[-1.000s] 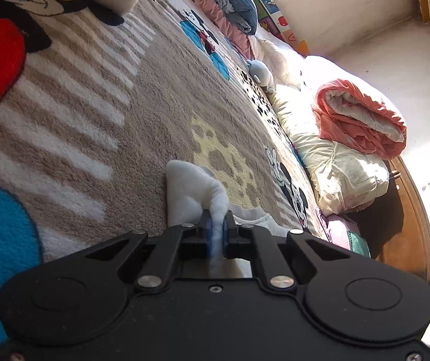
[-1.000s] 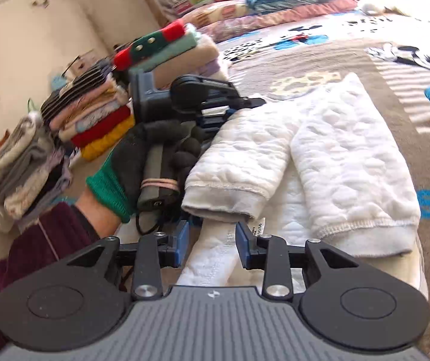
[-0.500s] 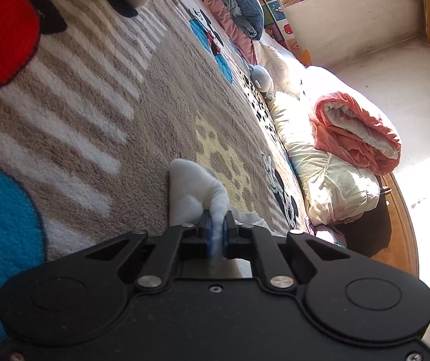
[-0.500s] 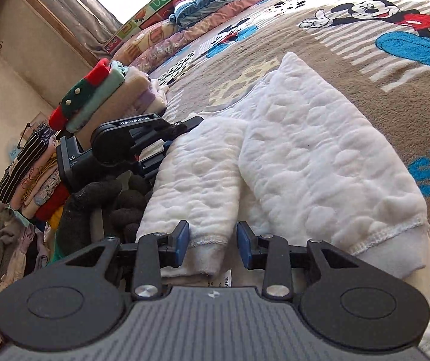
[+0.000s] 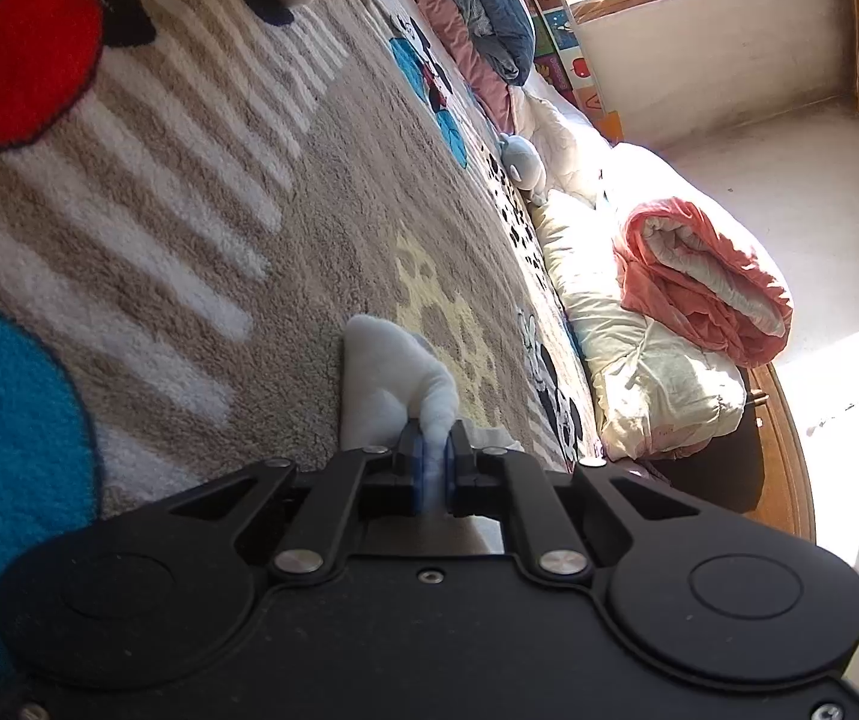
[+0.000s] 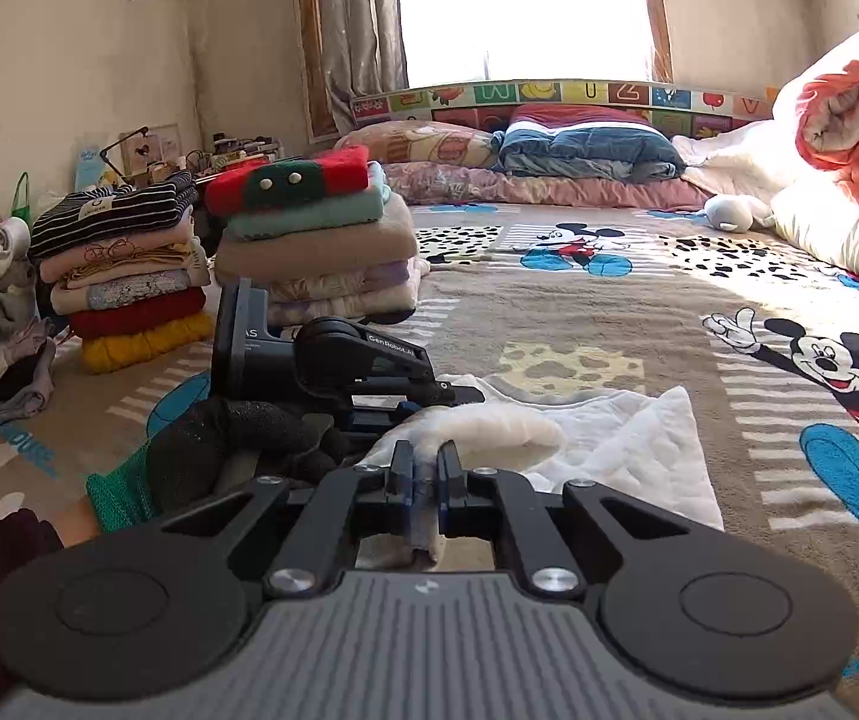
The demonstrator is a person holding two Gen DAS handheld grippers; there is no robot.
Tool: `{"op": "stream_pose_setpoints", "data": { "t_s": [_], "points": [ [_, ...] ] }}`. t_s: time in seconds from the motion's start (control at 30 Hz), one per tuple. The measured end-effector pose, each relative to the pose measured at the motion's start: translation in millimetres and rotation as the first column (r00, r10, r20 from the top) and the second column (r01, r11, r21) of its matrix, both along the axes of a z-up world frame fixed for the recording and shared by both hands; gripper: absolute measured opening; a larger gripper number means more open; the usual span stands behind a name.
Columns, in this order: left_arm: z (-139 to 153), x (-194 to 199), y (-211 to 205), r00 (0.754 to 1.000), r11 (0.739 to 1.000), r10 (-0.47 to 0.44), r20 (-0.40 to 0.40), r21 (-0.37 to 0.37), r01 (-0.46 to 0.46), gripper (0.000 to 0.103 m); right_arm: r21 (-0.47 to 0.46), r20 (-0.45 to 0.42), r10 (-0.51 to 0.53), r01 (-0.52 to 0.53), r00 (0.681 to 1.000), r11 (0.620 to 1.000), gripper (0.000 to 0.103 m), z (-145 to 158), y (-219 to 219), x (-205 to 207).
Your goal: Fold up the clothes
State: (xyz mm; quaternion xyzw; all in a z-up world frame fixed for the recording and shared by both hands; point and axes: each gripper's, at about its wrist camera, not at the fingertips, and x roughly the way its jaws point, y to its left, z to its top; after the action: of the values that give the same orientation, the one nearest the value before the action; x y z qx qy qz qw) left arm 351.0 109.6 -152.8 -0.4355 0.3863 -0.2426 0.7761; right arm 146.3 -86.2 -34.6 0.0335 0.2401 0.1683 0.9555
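Both grippers [image 6: 423, 483] pinch the white garment [image 6: 627, 444] (lying lengthwise toward the window).

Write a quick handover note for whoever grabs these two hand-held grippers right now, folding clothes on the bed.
Left hand-held gripper: shut on the white quilted garment.
Right hand-held gripper: shut on the same garment's near edge.
Garment lies partly folded on the cartoon blanket.
Done: two folded stacks sit at the left; both grips set.
Left: probably carry the pinched edges over to finish the fold, then stack it.
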Motion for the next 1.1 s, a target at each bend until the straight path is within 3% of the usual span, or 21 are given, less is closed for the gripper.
{"op": "stream_pose_setpoints", "data": {
  "t_s": [0.13, 0.2, 0.3, 0.43, 0.47, 0.57, 0.73, 0.8, 0.87, 0.97, 1.1],
  "points": [
    [0.0, 0.4, -0.1, 1.000, 1.000, -0.011, 0.002, 0.010, 0.011, 0.008, 0.076, -0.098, -0.013, 0.020, 0.995, 0.997, 0.009, -16.3, -21.9, -8.1],
    [0.9, 0.2, -0.9, 1.000, 1.000, -0.016, 0.004, 0.014, 0.016, 0.008, 0.163, -0.173, -0.035, 0.064, 0.984, 0.985, 0.009, -32.7, -37.2, -6.9],
    [1.9, -0.7, -2.0, 1.000, 1.000, -0.021, 0.007, 0.023, 0.021, 0.008, 0.348, -0.283, -0.036, 0.138, 0.958, 0.927, 0.009, -52.5, -62.4, -3.2],
    [4.2, -2.0, -4.6, 0.999, 0.998, -0.029, 0.020, 0.053, 0.028, 0.008, 0.425, -0.380, -0.012, 0.187, 0.925, 0.886, 0.009, -67.7, -72.3, 4.5],
    [5.0, -2.4, -5.1, 0.999, 0.998, -0.033, 0.025, 0.059, 0.032, 0.008, 0.394, -0.401, -0.011, 0.183, 0.916, 0.901, 0.009, -70.3, -69.8, 6.8],
    [8.3, -3.7, -6.1, 0.998, 0.996, -0.046, 0.041, 0.077, 0.042, 0.008, 0.283, -0.361, -0.036, 0.147, 0.932, 0.948, 0.011, -62.0, -58.9, -1.9],
    [12.5, -6.4, -7.1, 0.997, 0.993, -0.058, 0.056, 0.103, 0.052, 0.009, 0.103, -0.168, -0.117, 0.135, 0.979, 0.985, 0.013, -32.9, -46.5, -31.7],
    [15.4, -7.9, -8.0, 0.996, 0.991, -0.062, 0.063, 0.118, 0.054, 0.010, 0.058, -0.078, -0.111, 0.116, 0.991, 0.992, 0.013, -22.9, -38.9, -37.3],
    [20.0, -10.3, -8.8, 0.995, 0.990, -0.067, 0.079, 0.131, 0.056, 0.018, 0.018, -0.004, -0.065, 0.065, 0.998, 0.998, 0.013, -13.0, -28.1, -34.9],
    [27.2, -14.6, -10.4, 0.992, 0.986, -0.075, 0.105, 0.159, 0.057, 0.028, -0.042, -0.020, 0.030, -0.030, 0.999, 0.999, 0.013, -18.0, -0.7, -14.9],
    [37.2, -22.9, -18.5, 0.982, 0.959, -0.117, 0.148, 0.275, 0.073, 0.029, -0.133, -0.126, 0.129, -0.146, 0.984, 0.980, 0.018, -45.7, 32.8, 13.1]
  ]
}}
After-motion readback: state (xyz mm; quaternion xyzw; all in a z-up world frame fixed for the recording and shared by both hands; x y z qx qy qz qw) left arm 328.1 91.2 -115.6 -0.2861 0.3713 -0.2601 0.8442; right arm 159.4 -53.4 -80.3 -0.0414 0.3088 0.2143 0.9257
